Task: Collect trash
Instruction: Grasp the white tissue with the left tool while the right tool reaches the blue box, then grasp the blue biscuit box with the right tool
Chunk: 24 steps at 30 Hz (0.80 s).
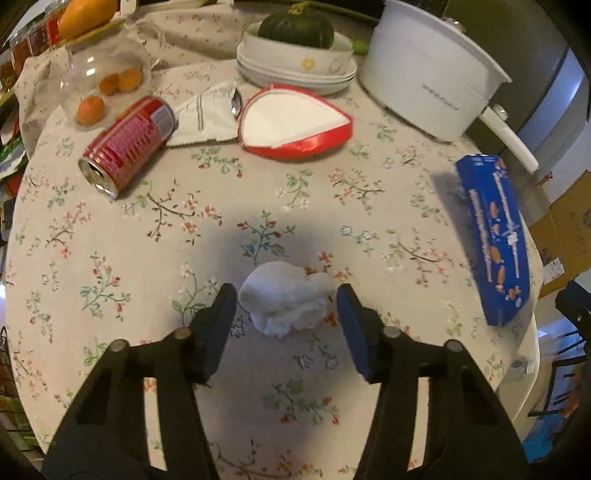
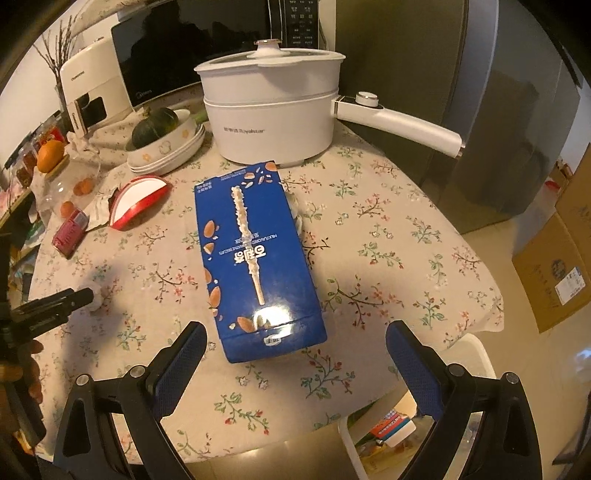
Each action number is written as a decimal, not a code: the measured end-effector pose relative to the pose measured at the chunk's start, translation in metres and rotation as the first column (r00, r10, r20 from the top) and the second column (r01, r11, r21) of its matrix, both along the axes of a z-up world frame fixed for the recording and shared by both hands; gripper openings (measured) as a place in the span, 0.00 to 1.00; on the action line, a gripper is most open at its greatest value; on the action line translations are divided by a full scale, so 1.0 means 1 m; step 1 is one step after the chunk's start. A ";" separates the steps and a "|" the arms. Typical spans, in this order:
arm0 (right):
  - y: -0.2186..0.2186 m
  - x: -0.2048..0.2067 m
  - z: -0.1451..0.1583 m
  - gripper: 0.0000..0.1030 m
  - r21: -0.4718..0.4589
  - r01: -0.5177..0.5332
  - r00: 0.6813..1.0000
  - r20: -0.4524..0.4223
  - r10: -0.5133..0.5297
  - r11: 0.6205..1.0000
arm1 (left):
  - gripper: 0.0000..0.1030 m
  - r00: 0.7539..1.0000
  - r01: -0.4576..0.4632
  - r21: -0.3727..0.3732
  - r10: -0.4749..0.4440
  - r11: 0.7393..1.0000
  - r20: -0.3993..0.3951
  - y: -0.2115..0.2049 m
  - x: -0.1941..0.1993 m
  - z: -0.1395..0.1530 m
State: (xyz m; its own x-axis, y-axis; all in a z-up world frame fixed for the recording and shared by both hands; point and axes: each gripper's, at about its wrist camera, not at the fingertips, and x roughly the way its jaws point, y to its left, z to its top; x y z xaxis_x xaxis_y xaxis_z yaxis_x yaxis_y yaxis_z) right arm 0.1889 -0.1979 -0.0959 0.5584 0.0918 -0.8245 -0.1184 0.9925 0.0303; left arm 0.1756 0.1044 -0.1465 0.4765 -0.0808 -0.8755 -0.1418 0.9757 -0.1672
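Note:
A crumpled white tissue (image 1: 286,297) lies on the floral tablecloth. My left gripper (image 1: 286,295) is open with its fingers on either side of the tissue, just short of it. A blue snack box (image 2: 255,258) lies flat on the table; it also shows in the left wrist view (image 1: 493,236). My right gripper (image 2: 295,332) is open wide, its fingers flanking the box's near end. A red can (image 1: 127,146) lies on its side at far left. A red and white wedge-shaped container (image 1: 293,123) and a crumpled wrapper (image 1: 205,116) lie beyond it.
A white electric pot (image 2: 273,107) with a long handle stands at the back. Stacked bowls hold a dark green squash (image 1: 297,27). A glass jar (image 1: 101,81) with orange fruit stands at far left. A spoon (image 1: 236,101) lies on the wrapper. Cardboard boxes (image 2: 557,266) stand beside the table.

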 end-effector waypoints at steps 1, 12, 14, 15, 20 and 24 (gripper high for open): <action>0.000 0.002 -0.002 0.96 0.000 -0.006 1.000 -0.001 0.006 1.000 | 0.49 1.000 -0.002 0.003 0.002 1.000 -0.006 0.000 0.001 -0.002; 0.035 0.020 -0.019 1.00 -0.058 -0.141 0.989 0.030 0.143 0.988 | 0.33 1.000 0.003 0.011 -0.003 1.000 0.006 0.006 -0.001 0.005; 0.042 0.025 -0.023 1.00 -0.076 -0.153 0.988 0.024 0.155 0.985 | 0.33 1.000 0.002 -0.005 -0.002 1.000 0.015 0.006 -0.003 0.011; 0.044 0.027 -0.025 1.00 -0.076 -0.160 0.987 0.020 0.161 0.984 | 0.33 1.000 0.003 -0.013 -0.002 1.000 0.022 0.006 -0.005 0.015; 0.053 0.040 -0.041 1.00 -0.096 -0.166 0.986 -0.023 0.164 0.982 | 0.33 0.998 0.043 0.012 -0.044 0.999 0.040 -0.003 -0.012 0.029; 0.053 0.047 -0.053 1.00 -0.123 -0.149 0.988 -0.046 0.144 0.981 | 0.33 0.997 0.073 0.013 -0.073 0.997 0.039 -0.010 -0.015 0.031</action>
